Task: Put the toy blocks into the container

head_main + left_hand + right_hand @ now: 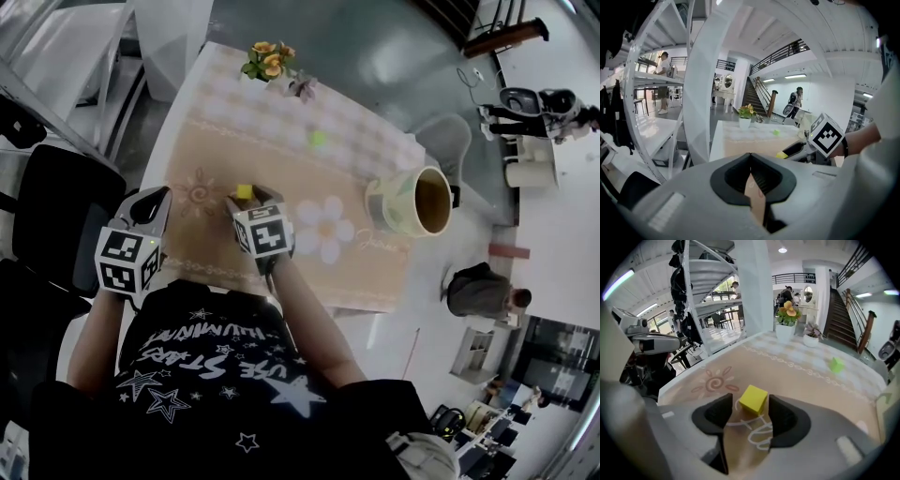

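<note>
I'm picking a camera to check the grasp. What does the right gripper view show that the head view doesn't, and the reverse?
Right gripper view only: the right gripper has its jaws apart, one on either side of the yellow block, not pressing it. Head view only: the container with its open mouth. Both: the yellow block, the green block and the flowers.

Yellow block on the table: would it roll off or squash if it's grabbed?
The yellow block probably won't roll: it is a cube resting flat on the tablecloth. Its crisp edges suggest it is stiff, not squashy. Being small, it is likely light, so a nudge might slide it.
</note>
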{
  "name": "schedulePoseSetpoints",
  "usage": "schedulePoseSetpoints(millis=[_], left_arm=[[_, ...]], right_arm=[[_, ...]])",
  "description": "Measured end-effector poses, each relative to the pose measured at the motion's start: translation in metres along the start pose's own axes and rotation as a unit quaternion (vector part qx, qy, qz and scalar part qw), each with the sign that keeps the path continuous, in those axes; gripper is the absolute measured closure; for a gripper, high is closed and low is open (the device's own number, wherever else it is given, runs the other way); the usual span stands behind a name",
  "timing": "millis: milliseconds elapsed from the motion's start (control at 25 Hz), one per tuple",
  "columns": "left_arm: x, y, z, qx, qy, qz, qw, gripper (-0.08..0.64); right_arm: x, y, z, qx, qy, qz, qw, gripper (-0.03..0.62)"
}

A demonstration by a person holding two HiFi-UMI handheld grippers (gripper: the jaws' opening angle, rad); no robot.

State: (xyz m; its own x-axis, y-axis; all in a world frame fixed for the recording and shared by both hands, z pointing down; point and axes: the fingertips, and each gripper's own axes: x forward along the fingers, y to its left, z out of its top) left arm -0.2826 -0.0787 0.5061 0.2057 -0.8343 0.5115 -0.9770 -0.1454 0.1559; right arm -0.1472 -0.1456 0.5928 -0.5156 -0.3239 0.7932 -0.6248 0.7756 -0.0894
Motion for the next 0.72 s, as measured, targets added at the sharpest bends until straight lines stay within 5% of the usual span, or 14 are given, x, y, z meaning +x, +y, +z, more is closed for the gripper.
schedulePoseSetpoints(millis=[80,720], left_arm=[[0.002,0.000,0.000,0.003,0.002,-0.003,1.0000,0.551],[0.001,-0.009,0.011,0.004,-0.010,0.008,0.9999,0.551]], right_arm=[[0.001,-0.003,0.000,0.005,0.000,-0.012,1.000,0.407],[-0.024,-0.010,0.011,0.013,-0.032,0.005,0.999,0.413]])
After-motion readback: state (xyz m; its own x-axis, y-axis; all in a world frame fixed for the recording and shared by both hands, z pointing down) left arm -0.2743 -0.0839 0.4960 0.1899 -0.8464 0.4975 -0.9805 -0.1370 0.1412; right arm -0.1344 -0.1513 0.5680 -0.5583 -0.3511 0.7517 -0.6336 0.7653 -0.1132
